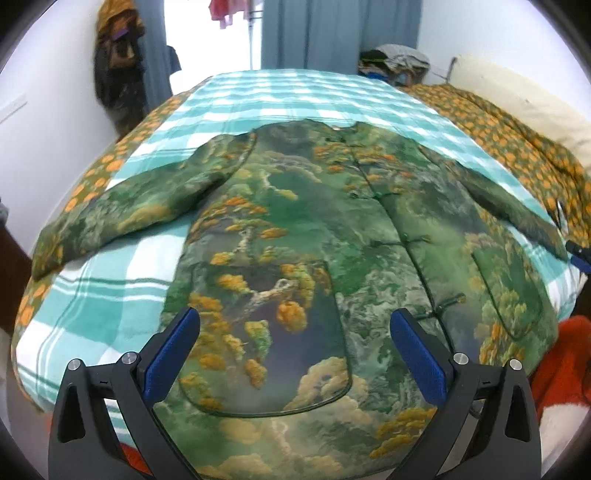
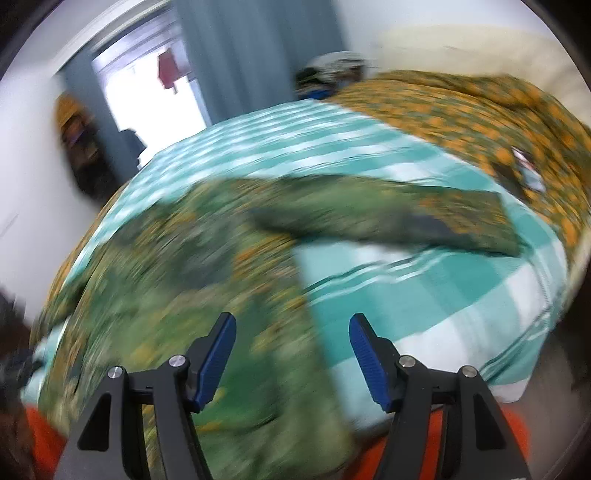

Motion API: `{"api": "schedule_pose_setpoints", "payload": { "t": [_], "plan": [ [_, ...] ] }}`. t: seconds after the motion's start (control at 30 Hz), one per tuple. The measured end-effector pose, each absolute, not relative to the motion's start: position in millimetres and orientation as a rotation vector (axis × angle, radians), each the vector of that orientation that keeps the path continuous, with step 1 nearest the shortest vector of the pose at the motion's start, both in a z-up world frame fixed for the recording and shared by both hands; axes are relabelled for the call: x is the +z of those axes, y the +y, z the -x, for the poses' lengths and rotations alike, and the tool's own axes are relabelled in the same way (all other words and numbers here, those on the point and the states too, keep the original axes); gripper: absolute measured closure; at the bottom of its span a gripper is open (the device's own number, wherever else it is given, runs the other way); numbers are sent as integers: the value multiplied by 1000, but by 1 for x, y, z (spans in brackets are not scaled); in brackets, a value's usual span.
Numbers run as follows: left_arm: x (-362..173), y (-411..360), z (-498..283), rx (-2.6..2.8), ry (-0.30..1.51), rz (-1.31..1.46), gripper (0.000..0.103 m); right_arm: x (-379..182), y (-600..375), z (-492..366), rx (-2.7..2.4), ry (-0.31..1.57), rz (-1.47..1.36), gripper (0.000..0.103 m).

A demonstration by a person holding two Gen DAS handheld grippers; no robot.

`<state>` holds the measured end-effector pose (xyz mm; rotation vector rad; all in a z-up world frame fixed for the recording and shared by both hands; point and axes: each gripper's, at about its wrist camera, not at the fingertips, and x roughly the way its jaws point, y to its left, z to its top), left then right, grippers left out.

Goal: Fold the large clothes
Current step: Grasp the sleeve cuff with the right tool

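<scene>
A large green padded jacket (image 1: 314, 236) with orange tree print lies flat and face up on the bed, sleeves spread to both sides. My left gripper (image 1: 295, 332) is open and empty, hovering over the jacket's lower left front with its pocket. The right wrist view is motion-blurred; the jacket (image 2: 177, 266) fills its left half, with the right sleeve (image 2: 406, 214) stretched across the blanket. My right gripper (image 2: 291, 343) is open and empty above the jacket's right side edge.
A teal and white checked blanket (image 1: 295, 96) covers the bed. An orange-patterned quilt (image 1: 517, 140) is bunched at the right. Red fabric (image 1: 565, 369) lies at the near right edge. Clothes (image 1: 395, 61) are piled at the far end; curtains (image 1: 332, 33) hang behind.
</scene>
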<state>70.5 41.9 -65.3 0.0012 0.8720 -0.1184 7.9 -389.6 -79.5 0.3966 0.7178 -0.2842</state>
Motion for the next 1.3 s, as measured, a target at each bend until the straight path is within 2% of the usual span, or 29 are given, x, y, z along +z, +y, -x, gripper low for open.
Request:
{"api": "schedule_pose_setpoints", "payload": {
  "t": [0.2, 0.37, 1.0, 1.3],
  "plan": [
    [-65, 54, -70, -66, 879, 26, 1, -122, -501, -18, -463, 709, -719, 38],
    [-71, 52, -73, -53, 908, 27, 1, -156, -551, -25, -524, 659, -967, 38],
    [-81, 23, -79, -47, 956, -38, 1, -183, -593, -45, -584, 490, -1028, 38],
    [-86, 13, -80, -53, 973, -58, 1, -186, -599, -47, -577, 487, -1021, 38]
  ]
}}
